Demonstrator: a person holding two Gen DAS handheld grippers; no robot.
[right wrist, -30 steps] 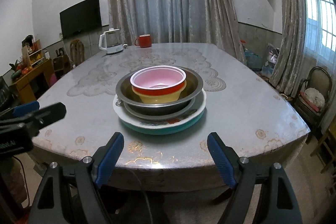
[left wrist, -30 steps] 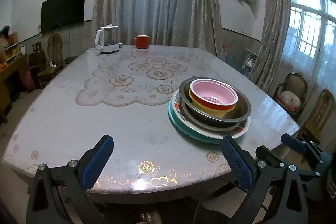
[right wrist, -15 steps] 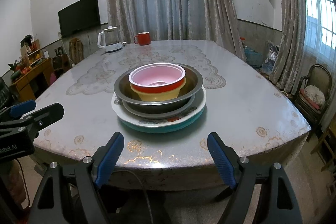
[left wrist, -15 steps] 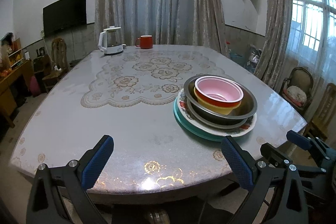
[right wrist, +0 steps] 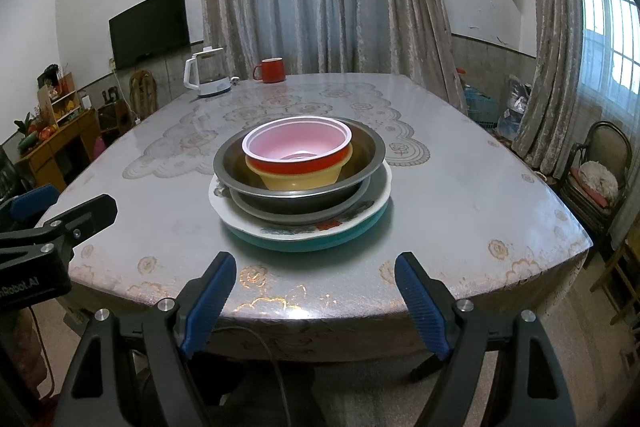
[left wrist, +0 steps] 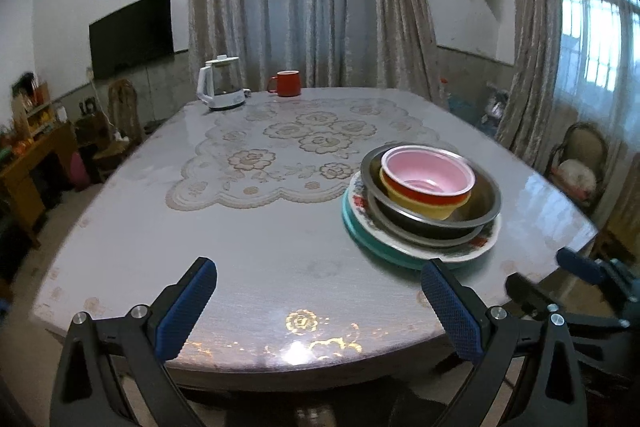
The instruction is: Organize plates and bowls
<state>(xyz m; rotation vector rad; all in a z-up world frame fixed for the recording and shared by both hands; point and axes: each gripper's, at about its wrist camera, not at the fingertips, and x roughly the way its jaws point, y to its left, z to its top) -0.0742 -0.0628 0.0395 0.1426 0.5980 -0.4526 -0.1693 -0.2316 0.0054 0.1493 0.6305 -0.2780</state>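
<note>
One stack stands on the table (left wrist: 256, 235): a teal plate (right wrist: 320, 242) at the bottom, a white flowered plate (right wrist: 360, 207), a steel bowl (right wrist: 360, 151), a yellow bowl (right wrist: 304, 181) and a pink-lined red bowl (right wrist: 298, 145) on top. In the left wrist view the stack (left wrist: 424, 195) sits front right. My left gripper (left wrist: 320, 303) is open and empty over the table's near edge, left of the stack. My right gripper (right wrist: 316, 299) is open and empty, just short of the stack at the near edge.
A white kettle (left wrist: 221, 83) and a red mug (left wrist: 287, 83) stand at the table's far edge. A lace mat (left wrist: 296, 151) lies under the table's clear cover. Chairs (right wrist: 596, 171) stand to the right, a wooden cabinet (right wrist: 52, 147) to the left.
Both grippers have drawn back a little and lifted their view. The stack has not moved. Both stay open.
</note>
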